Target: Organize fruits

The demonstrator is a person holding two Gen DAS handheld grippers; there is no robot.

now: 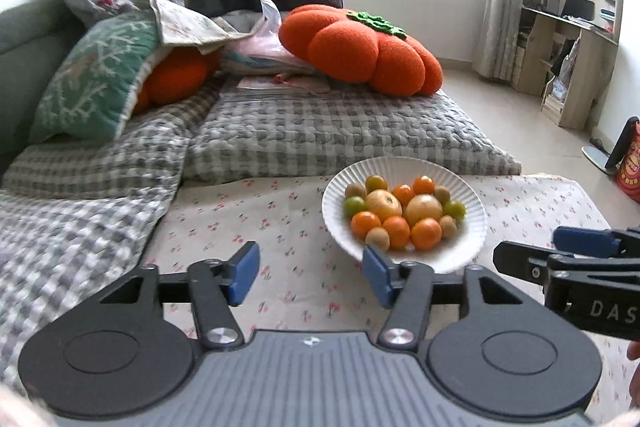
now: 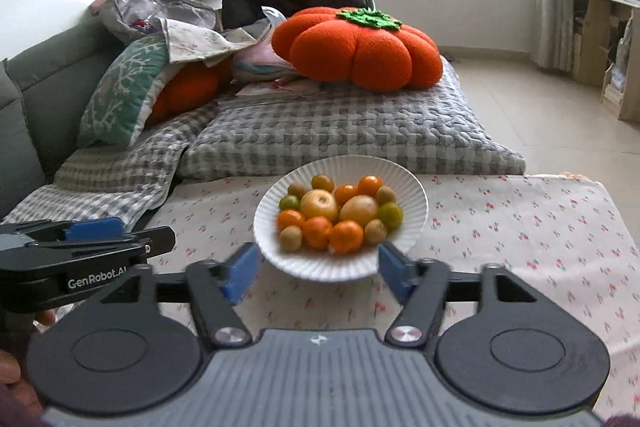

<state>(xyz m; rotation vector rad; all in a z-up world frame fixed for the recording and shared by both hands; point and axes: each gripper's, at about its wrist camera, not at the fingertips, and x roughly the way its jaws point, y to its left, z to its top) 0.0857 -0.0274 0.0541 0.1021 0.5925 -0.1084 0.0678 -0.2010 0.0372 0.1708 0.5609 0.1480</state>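
My left gripper (image 1: 310, 273) is hanging with its blue pads apart and nothing between them, only the flowered cloth (image 1: 224, 223) showing through the gap. My right gripper (image 2: 320, 269) is standing released too, pads spread wide, gripping nothing; the near rim of the white plate (image 2: 414, 195) is showing between them, but past the tips, and whether they touch it I cannot tell. Both grippers are sitting side by side, each one poking into the other's view.

Just ahead, that ribbed plate is resting on the cloth and carrying all the fruit (image 2: 340, 213): two big yellowish apples (image 2: 320, 205) in the middle, small oranges (image 2: 346, 235) mostly toward the front, a few green ones (image 2: 390, 215) at the sides and back, and little brownish ones (image 2: 291, 239) dotted round the edge.

Beyond the plate, a grey checked blanket (image 2: 340, 131) is lying over a couch, with an orange pumpkin cushion (image 2: 360, 51) sitting on top and a green patterned pillow (image 2: 120, 91) leaning at the left.
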